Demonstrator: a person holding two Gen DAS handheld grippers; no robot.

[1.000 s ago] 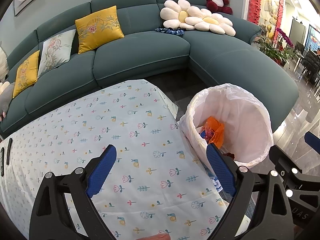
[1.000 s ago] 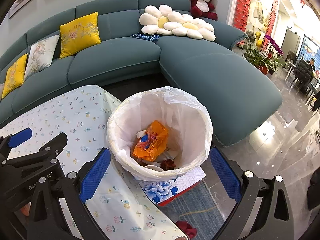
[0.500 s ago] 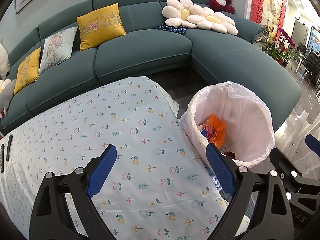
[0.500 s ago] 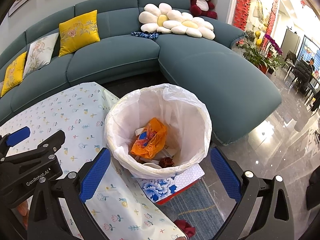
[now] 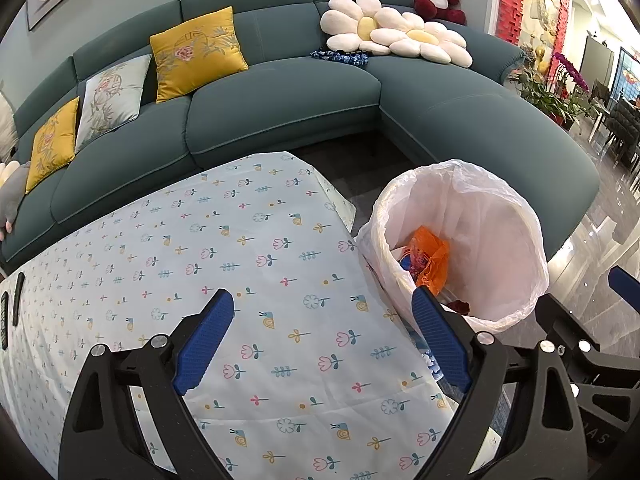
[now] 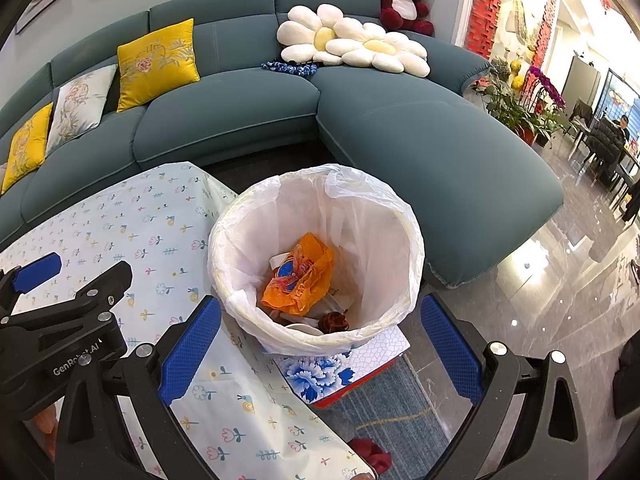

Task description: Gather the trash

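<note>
A round bin lined with a white bag (image 6: 376, 216) (image 5: 500, 216) stands on the floor by the table's right edge. Inside lie an orange plastic bag (image 6: 300, 276) (image 5: 432, 254), a brown scrap (image 6: 334, 322) and some white pieces. My right gripper (image 6: 320, 348) hangs open over the near rim of the bin, nothing between its blue pads. My left gripper (image 5: 322, 340) is open above the flowered tablecloth (image 5: 240, 248), its right finger close to the bin's rim. Each gripper's black frame shows at the edge of the other's view.
A teal corner sofa (image 6: 400, 128) with cushions wraps behind the table and bin. A blue-flowered box (image 6: 340, 372) sits under the bin on a blue rug. Two dark remotes (image 5: 12, 304) lie at the table's left edge. Glossy floor (image 6: 560, 300) stretches to the right; something red (image 6: 372, 452) lies below the table edge.
Both views have slid slightly, so the bin sits a little further from the cameras and lower in frame. Both grippers stay open and hold nothing.
</note>
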